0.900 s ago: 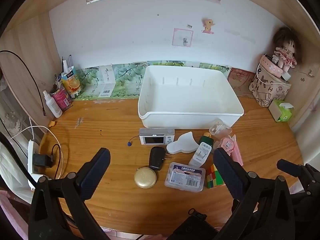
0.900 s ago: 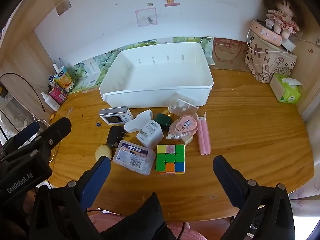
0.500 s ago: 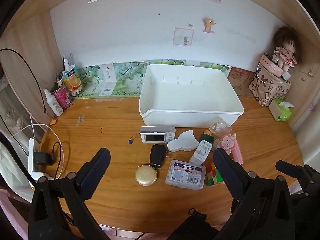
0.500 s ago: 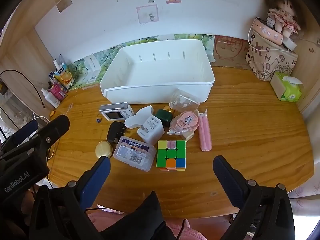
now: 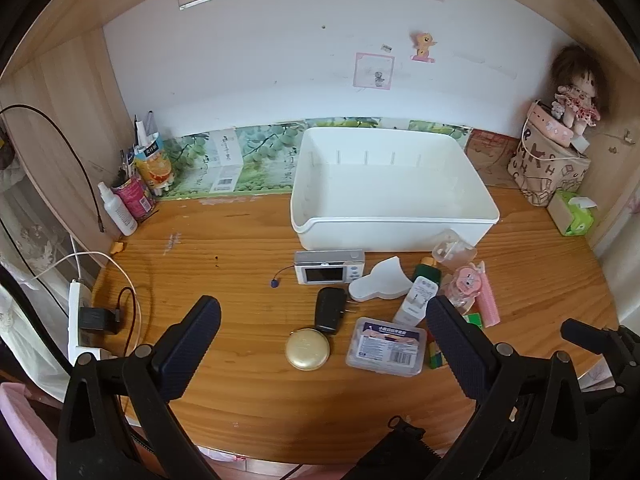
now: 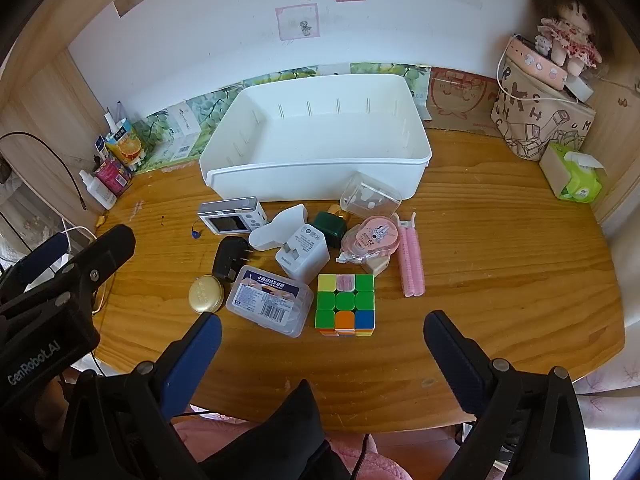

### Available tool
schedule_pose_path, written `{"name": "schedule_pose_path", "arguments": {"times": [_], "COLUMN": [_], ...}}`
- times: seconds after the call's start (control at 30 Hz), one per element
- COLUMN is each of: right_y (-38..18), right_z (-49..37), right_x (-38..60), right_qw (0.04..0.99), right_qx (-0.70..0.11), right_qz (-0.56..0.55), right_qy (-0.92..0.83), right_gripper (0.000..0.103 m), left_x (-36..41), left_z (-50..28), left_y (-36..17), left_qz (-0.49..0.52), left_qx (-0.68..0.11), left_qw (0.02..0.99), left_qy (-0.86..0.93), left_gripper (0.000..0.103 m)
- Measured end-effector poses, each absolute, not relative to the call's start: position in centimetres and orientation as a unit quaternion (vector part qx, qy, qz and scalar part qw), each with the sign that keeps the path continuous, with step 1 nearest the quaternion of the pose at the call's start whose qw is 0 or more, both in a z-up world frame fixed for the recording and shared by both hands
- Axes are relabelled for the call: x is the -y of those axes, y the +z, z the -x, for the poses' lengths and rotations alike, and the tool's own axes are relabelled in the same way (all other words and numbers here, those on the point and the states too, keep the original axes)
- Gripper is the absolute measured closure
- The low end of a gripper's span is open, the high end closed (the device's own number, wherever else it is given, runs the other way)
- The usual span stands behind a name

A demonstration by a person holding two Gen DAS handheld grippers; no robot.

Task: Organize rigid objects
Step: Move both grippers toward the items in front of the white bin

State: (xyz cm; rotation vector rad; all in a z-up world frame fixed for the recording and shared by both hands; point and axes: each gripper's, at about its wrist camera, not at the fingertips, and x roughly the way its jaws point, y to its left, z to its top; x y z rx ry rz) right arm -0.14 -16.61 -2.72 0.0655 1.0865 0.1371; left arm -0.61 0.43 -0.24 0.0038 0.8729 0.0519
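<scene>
An empty white bin (image 5: 394, 222) (image 6: 316, 176) stands at the back of the wooden desk. In front of it lies a cluster: a silver camera (image 5: 329, 266) (image 6: 232, 220), a black plug (image 5: 330, 310), a gold round tin (image 5: 307, 349) (image 6: 205, 293), a clear labelled box (image 5: 386, 347) (image 6: 269, 300), a white charger (image 6: 302, 254), a colour cube (image 6: 346, 304), pink tape dispenser (image 6: 372, 238) and pink rollers (image 6: 412, 264). My left gripper (image 5: 320, 340) hangs open above the tin and box. My right gripper (image 6: 322, 354) is open above the near side of the cube. Neither holds anything.
Bottles and cartons (image 5: 136, 188) crowd the back left corner. A power strip with cables (image 5: 82, 320) lies at the left edge. A printed bag with a doll (image 6: 544, 112) and a green tissue pack (image 6: 576, 176) stand at the right. Wooden side walls close in the desk.
Both grippers have drawn slightly closer to the cluster; the objects sit a little lower and larger in both views. Nothing on the desk has moved, and both grippers stay open.
</scene>
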Motion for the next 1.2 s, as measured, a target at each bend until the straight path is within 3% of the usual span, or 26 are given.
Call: {"name": "schedule_pose_path", "arguments": {"times": [0.6, 1.2], "right_y": [-4.4, -7.1], "right_z": [0.3, 0.5], "right_x": [13.5, 15.4], "right_qw": [0.822, 0.787], "right_qx": [-0.567, -0.616], "right_qz": [0.012, -0.034], "right_qy": [0.046, 0.035], "right_gripper": [0.002, 0.002], "left_x": [-2.9, -1.7], "left_z": [0.1, -1.4], "left_y": [-2.1, -6.0], "left_qz": [0.030, 0.043], "left_qx": [-0.458, -0.540], "left_qw": [0.888, 0.840], "left_qy": [0.009, -0.029], "left_gripper": [0.001, 0.001]}}
